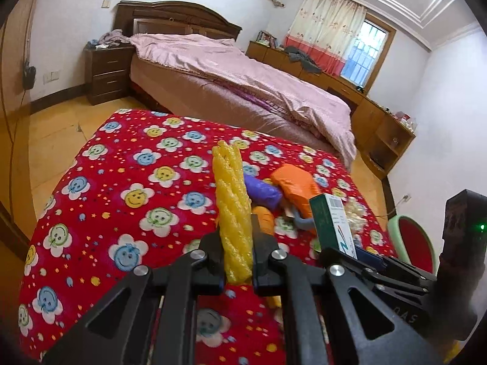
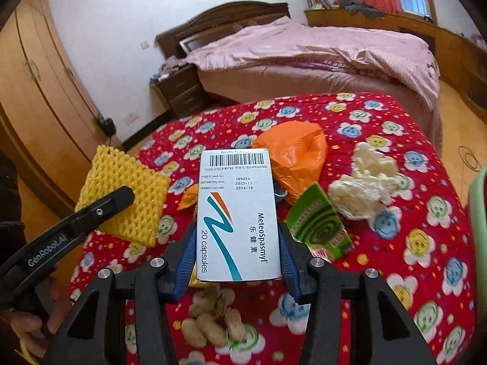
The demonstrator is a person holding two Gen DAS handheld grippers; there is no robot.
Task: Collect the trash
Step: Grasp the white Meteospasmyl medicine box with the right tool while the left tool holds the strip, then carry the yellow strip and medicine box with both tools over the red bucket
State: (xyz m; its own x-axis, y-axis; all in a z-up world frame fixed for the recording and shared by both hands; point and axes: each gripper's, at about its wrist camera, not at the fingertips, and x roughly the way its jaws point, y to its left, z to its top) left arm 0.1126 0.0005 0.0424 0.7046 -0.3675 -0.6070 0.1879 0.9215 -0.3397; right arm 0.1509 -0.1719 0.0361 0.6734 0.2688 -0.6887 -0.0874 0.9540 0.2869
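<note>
The left hand-held gripper [image 1: 236,243] was clamped on a yellow foam net [image 1: 232,206], light and squashy, pinched flat near its lower end and held above the table [image 1: 91,188]. The right hand-held gripper [image 2: 237,261] gripped a medicine box [image 2: 237,213] by its long sides, probably empty and easily crushed. Peanut shells [image 2: 210,322], an orange bag [image 2: 295,158] and crumpled tissue [image 2: 362,182] lay loose on the table, likely light.

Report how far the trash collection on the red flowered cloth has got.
Nothing visibly binned yet; no bin identifiable. In hand: left tool shut on the yellow foam net, right tool clamps the capsule box. Left on the cloth: orange bag, green coil box, white wad, peanuts.
</note>
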